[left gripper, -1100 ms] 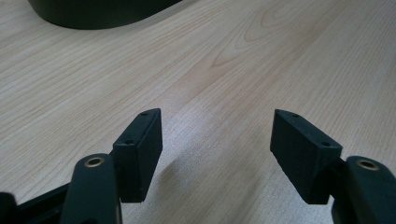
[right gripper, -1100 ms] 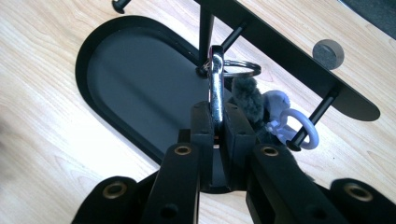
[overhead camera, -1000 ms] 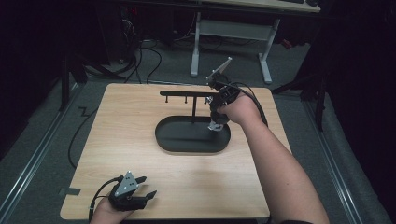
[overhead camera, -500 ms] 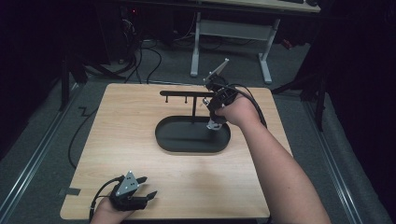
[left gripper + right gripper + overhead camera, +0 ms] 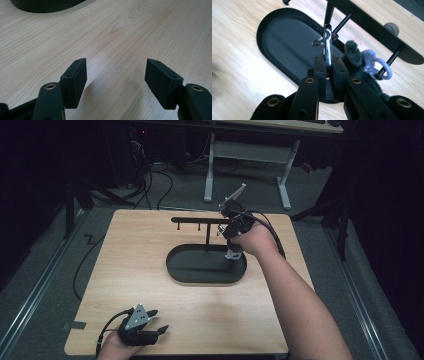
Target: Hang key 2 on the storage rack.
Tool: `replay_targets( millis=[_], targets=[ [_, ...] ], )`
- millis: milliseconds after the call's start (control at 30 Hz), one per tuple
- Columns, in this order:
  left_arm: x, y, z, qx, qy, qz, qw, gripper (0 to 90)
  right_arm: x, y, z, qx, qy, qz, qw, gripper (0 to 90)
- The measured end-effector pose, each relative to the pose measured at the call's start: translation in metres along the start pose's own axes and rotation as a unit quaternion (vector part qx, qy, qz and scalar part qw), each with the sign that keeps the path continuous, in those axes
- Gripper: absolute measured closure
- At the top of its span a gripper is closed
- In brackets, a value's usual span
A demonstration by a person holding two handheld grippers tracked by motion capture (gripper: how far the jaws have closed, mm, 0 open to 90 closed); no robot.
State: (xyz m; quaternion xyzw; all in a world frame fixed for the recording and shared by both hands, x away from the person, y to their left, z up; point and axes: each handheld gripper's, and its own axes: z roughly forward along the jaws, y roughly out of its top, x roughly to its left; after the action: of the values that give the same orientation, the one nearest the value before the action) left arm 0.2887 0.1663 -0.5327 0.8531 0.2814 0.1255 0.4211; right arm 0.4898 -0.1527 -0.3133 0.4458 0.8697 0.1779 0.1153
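We had the right gripper [image 5: 327,65] clamped on a metal clasp [image 5: 327,43] with its key ring [image 5: 321,41], a fuzzy grey keychain [image 5: 354,56] dangling beside it, right of centre in the right gripper view, at a peg [image 5: 342,23] of the black stand [image 5: 200,220] over its oval base [image 5: 200,270]. We judged the hanging step underway; next we needed to slide the ring along that peg, then release. The left gripper [image 5: 152,330] rested wide and empty at the worktop's [image 5: 140,255] lower left.
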Motion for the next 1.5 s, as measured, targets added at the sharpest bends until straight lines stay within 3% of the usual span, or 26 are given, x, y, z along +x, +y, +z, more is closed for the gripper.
replay_targets(
  millis=[300,667,933,1267,1400,1500],
  targets=[
    [0.001,0.0,-0.001,0.001,-0.001,-0.001,1.0,34.7,-0.01,0.001,0.014,-0.002,-0.019,0.024,0.9995,85.2],
    [-0.001,0.0,0.0,0.005,0.0,0.004,1.0,34.7,-0.014,-0.016,0.034,0.008,-0.007,0.043,0.999,84.1],
    [-0.001,0.0,0.001,0.006,0.0,0.002,1.0,34.7,-0.013,-0.02,0.049,0.001,-0.001,0.064,0.9979,73.8],
    [-0.001,0.0,0.001,0.008,0.0,0.005,1.0,34.7,-0.008,-0.024,0.05,-0.008,0.013,0.062,0.998,69.2],
    [0.0,0.0,0.001,0.007,-0.001,0.003,1.0,34.7,-0.005,-0.031,0.052,-0.012,0.021,0.059,0.9979,67.3],
    [0.0,0.001,0.001,0.008,-0.002,0.001,1.0,34.7,0.002,-0.047,0.057,-0.015,0.024,0.051,0.9983,62.3]
  ],
)
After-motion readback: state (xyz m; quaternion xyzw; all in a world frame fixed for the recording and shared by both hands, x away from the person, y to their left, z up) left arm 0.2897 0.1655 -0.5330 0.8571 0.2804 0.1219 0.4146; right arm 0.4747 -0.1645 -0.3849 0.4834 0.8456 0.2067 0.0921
